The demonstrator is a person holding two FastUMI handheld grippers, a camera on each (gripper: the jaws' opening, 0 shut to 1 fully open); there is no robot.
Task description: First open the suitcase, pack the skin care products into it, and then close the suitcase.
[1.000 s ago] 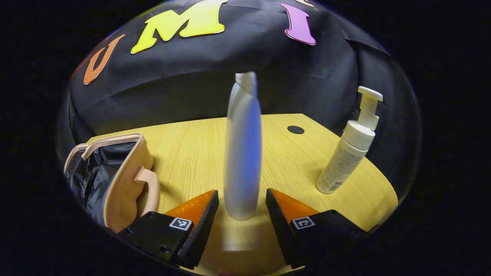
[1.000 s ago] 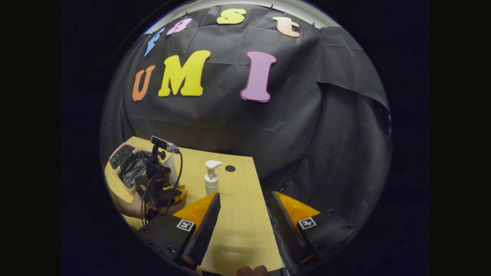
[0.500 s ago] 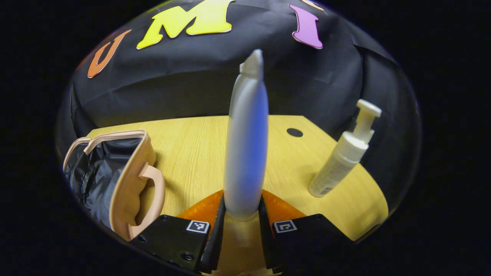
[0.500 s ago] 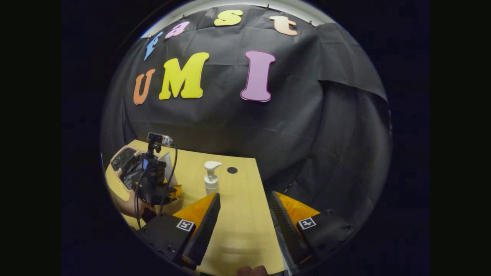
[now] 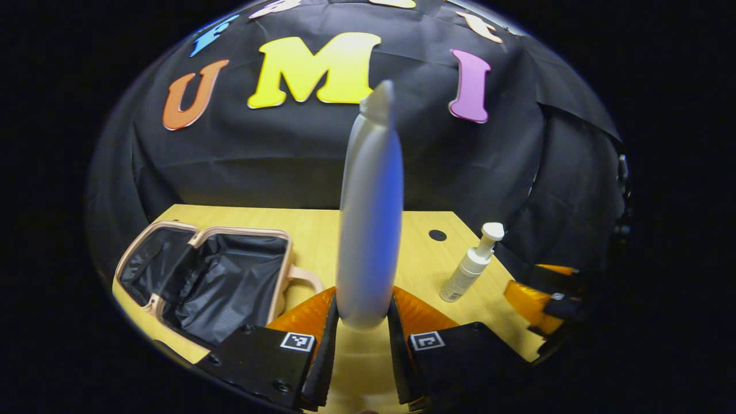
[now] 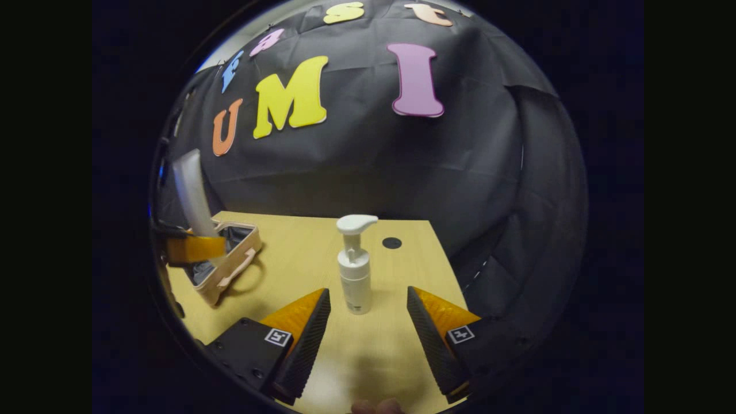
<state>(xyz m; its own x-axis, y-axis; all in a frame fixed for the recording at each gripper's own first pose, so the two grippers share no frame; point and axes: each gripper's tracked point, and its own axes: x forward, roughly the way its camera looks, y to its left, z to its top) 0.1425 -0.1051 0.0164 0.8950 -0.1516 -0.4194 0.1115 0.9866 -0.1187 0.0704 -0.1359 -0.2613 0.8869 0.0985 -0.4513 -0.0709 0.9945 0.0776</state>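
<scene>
Left gripper view shows you a light wooden table [image 5: 299, 230] with a small dark round hole [image 5: 437, 235] near its far edge, set against the booth's black cloth wall. Your left gripper [image 5: 360, 345] is clamped on the lower end of a tall white tube [image 5: 369, 218], both black fingers pressed against its sides, and the tube stands upright in the grip, raised above the table, its flat crimped end on top. To the left of it, the peach-coloured suitcase [image 5: 172, 276] lies open on the table, showing black lining in both halves and a handle on its near side. In the right gripper view, your right gripper [image 6: 363, 336] hangs with its fingers well apart, gripping nothing. A white pump bottle [image 6: 355, 270] stands upright on the table just ahead of the gap between them.
</scene>
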